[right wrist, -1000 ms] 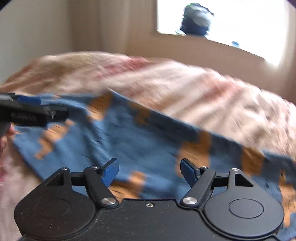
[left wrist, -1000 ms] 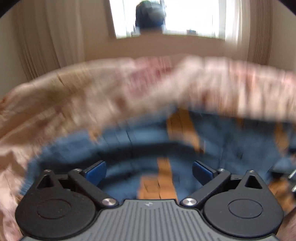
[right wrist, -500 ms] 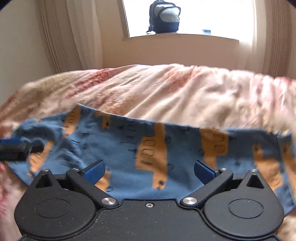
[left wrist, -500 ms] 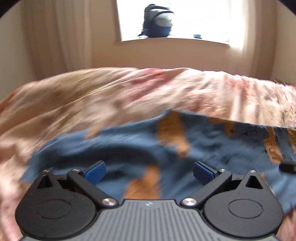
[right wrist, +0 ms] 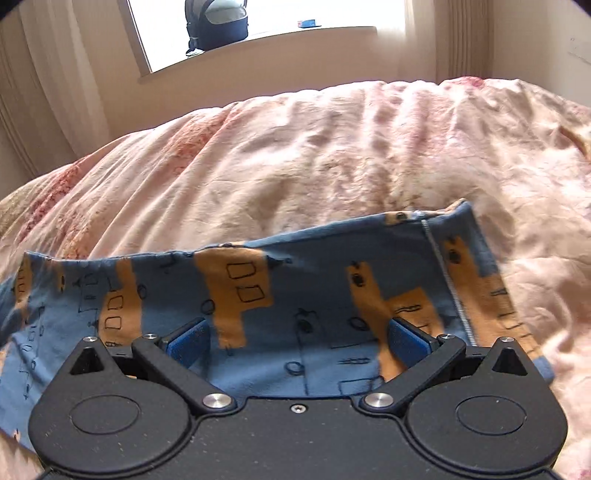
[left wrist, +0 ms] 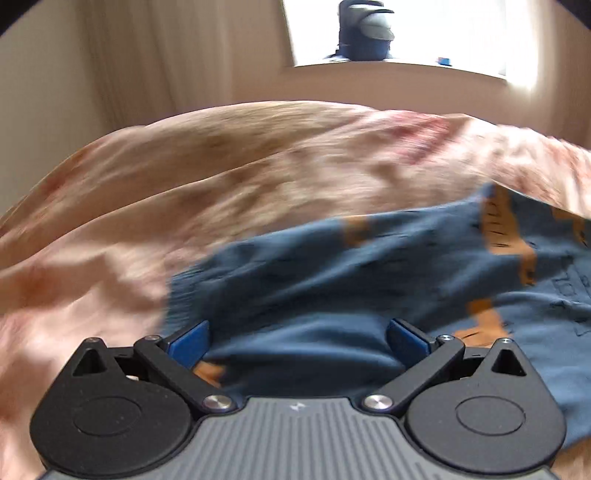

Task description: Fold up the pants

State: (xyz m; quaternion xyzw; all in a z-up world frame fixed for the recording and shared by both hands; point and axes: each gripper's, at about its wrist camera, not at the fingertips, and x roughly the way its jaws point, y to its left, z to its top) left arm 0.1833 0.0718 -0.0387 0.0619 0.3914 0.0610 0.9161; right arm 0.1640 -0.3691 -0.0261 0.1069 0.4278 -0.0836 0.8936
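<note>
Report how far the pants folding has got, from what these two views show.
Done: the blue pants lie spread across the pink bedcover as a long band; whether any fold has been made cannot be told. In hand: nothing. The right tool and the left tool both stand open over the cloth, gripping none of it. Left: take hold of an end and fold the pants into a compact stack.

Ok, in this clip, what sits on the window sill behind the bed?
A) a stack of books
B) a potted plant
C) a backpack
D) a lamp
C: a dark backpack stands on the window sill, beyond the bed cover where the pants lie.
</note>
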